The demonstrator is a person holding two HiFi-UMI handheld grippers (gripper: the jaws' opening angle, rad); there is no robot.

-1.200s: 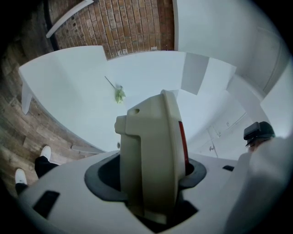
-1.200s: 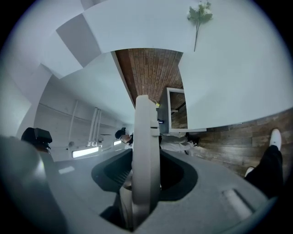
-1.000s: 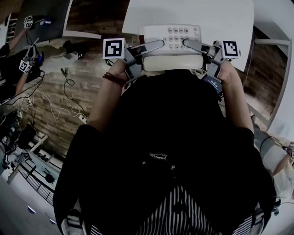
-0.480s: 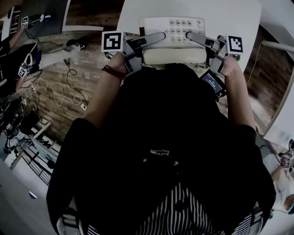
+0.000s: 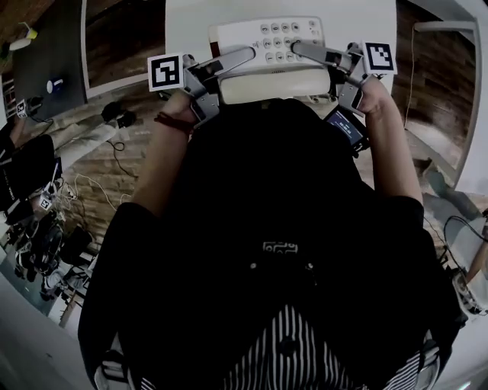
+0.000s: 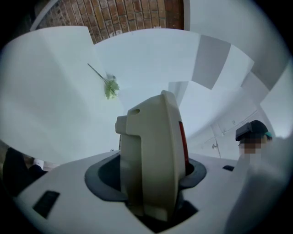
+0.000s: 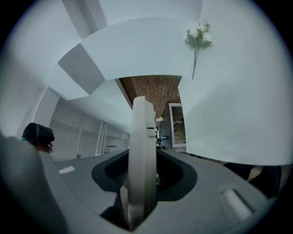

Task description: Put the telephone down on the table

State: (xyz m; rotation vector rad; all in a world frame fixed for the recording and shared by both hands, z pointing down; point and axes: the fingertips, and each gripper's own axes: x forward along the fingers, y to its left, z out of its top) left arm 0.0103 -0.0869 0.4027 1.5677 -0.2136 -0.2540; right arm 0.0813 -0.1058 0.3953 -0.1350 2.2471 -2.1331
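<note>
A cream telephone (image 5: 271,57), keypad up and handset along its near side, is held level at the near edge of the white table (image 5: 191,23). My left gripper (image 5: 242,62) is shut on its left end and my right gripper (image 5: 301,55) on its right end. The left gripper view shows the telephone's end (image 6: 151,151) wedged between the jaws of the left gripper (image 6: 151,178). In the right gripper view its thin edge (image 7: 141,151) stands clamped in the right gripper (image 7: 143,183). Whether it touches the table I cannot tell.
A green flower sprig (image 6: 110,87) lies on the table beyond the telephone. Brick floor with loose cables (image 5: 99,183) spreads at the left, beside a dark table (image 5: 46,61). A person wearing a dark headset (image 7: 37,133) stands off to one side.
Both grippers have carried the telephone forward, farther over the white table's near edge. The grip on both ends looks the same.
</note>
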